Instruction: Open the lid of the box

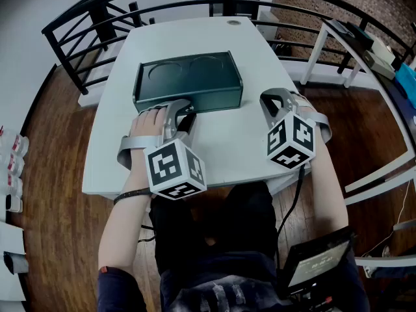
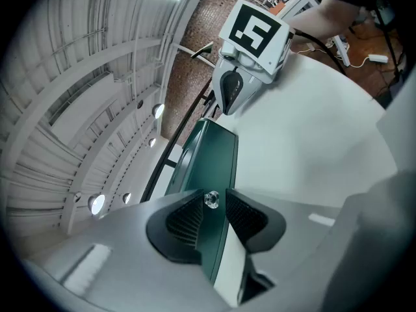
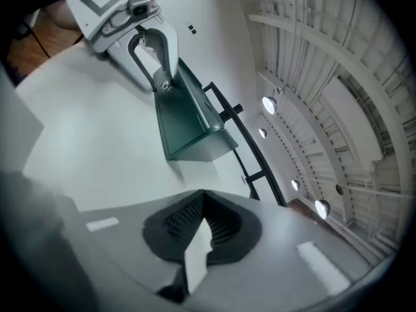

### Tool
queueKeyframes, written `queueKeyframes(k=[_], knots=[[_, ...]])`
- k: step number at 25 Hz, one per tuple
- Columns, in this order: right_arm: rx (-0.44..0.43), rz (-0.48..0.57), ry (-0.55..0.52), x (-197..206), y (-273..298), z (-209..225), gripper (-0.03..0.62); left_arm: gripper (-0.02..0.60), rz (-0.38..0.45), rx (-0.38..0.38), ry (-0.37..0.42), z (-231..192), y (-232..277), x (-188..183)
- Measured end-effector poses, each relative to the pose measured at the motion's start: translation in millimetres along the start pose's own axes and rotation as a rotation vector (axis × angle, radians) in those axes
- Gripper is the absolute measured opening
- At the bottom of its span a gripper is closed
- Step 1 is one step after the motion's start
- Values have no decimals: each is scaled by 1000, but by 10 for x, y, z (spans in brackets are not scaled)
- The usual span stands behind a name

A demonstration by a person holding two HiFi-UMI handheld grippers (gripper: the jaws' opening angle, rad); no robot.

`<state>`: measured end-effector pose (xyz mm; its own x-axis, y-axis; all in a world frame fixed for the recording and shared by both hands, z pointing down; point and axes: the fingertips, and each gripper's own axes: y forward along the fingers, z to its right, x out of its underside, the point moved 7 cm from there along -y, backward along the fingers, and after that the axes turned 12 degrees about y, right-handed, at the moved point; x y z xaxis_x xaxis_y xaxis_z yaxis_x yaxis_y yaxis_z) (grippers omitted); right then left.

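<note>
A dark green box (image 1: 188,77) with its lid down lies across the middle of the white table (image 1: 221,145). My left gripper (image 1: 183,111) is at the box's front wall, near its left end. In the left gripper view the box (image 2: 211,155) runs away between the jaws. A small clear knob (image 2: 211,199) sits pinched between the pads of my left gripper (image 2: 213,203). My right gripper (image 1: 276,103) rests on the table just right of the box's front right corner, apart from it. Its pads (image 3: 214,223) meet with nothing held, and the box (image 3: 185,119) lies ahead.
A black curved railing (image 1: 97,25) rings the table's far and left sides. A white frame table (image 1: 364,44) stands at the right over a wooden floor. A dark screen (image 1: 318,259) sits by the person's right knee. Bare tabletop lies in front of the box.
</note>
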<state>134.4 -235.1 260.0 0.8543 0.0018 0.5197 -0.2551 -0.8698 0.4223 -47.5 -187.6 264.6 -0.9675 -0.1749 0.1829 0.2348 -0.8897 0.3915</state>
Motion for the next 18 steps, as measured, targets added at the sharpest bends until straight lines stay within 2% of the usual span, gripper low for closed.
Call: queueKeyframes(k=[4,14,18], knots=[[1,-5,1,-6,4,-16,3,87,-8,-25,2,-11,13,12],[-10,-12,3,6,6,-15,3,81,7,-19,-21,23,-92,-15],[-49,-37,2,-6,41,-26,3,81,38,-22,-19,85,-268,-31]])
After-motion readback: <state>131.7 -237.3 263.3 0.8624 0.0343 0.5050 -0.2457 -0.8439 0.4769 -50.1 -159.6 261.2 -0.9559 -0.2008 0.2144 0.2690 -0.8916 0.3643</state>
